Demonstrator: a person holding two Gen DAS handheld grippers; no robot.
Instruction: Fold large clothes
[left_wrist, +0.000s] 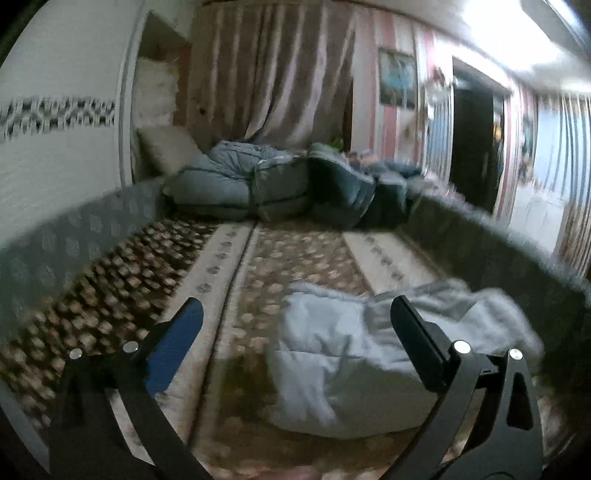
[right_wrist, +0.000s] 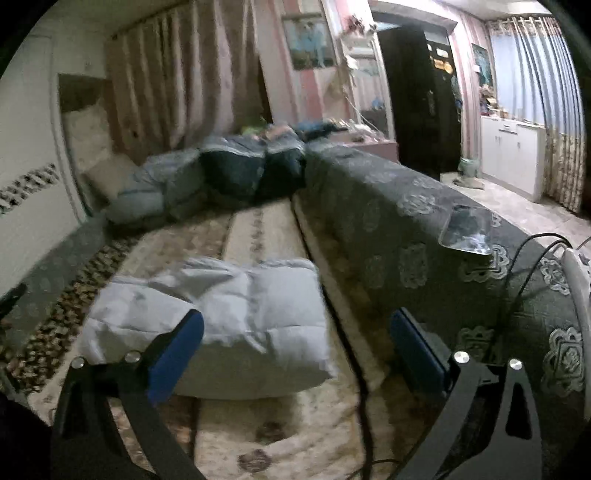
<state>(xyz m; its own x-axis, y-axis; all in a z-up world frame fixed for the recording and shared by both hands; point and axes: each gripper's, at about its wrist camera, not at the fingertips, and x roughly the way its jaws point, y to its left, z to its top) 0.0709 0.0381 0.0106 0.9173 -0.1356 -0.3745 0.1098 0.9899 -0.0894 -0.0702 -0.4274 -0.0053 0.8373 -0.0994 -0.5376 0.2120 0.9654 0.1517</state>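
A pale grey quilted garment (left_wrist: 351, 362) lies folded into a puffy rectangle on the patterned seat cushions (left_wrist: 236, 280). In the left wrist view it sits low and to the right, partly behind the right finger. My left gripper (left_wrist: 297, 306) hangs above the seat, open, nothing between its fingers. In the right wrist view the garment (right_wrist: 236, 314) lies just ahead and to the left, its near edge behind the blue-padded left finger. My right gripper (right_wrist: 297, 317) is open wide and empty, above the garment's right end and the seam beside it.
Folded blue-grey bedding (right_wrist: 221, 173) is piled at the far end of the seat. A dark patterned backrest (right_wrist: 406, 229) runs along the right, with a clear plastic piece (right_wrist: 467, 229) and black cables (right_wrist: 517, 273) on it. Beyond stand a dark doorway (right_wrist: 421, 92) and a white cabinet (right_wrist: 513, 147).
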